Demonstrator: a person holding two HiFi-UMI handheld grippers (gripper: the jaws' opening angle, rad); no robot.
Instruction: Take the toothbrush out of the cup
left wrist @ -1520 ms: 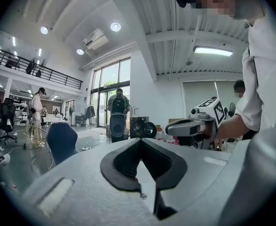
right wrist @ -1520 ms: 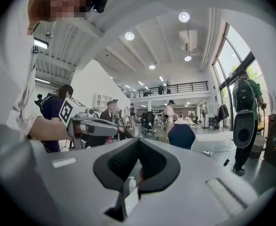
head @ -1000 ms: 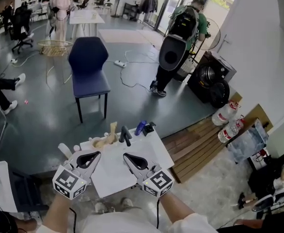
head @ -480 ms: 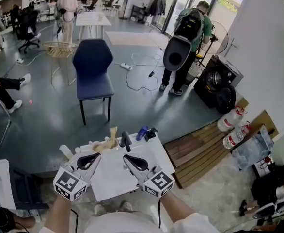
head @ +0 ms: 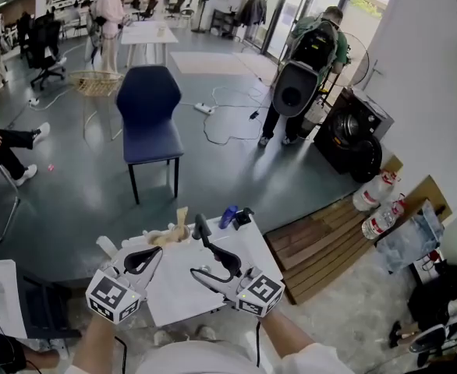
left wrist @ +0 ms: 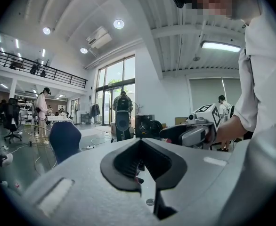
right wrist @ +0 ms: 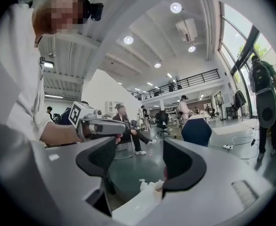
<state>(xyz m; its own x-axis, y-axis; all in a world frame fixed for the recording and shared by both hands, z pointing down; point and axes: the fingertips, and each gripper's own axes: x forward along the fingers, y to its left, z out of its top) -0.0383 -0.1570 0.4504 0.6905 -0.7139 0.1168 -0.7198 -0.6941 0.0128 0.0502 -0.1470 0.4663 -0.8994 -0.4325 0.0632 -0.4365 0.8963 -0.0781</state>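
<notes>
The toothbrush and cup cannot be picked out for certain; the likeliest is the dark upright item [head: 200, 226] in the clutter along the far edge of the white table [head: 174, 283], ahead of both tools. The right tool [head: 200, 258] lies nearer, just short of it, jaws opening wide around nothing; the left tool [head: 147, 254] is closed, empty

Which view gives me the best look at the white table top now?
The head view: it sees the white table from above, nearly whole, with small items along its far edge. The right gripper view shows only a strip of its edge between the right gripper's opening, empty jaws. The left gripper view shows nothing clear of it.
</notes>
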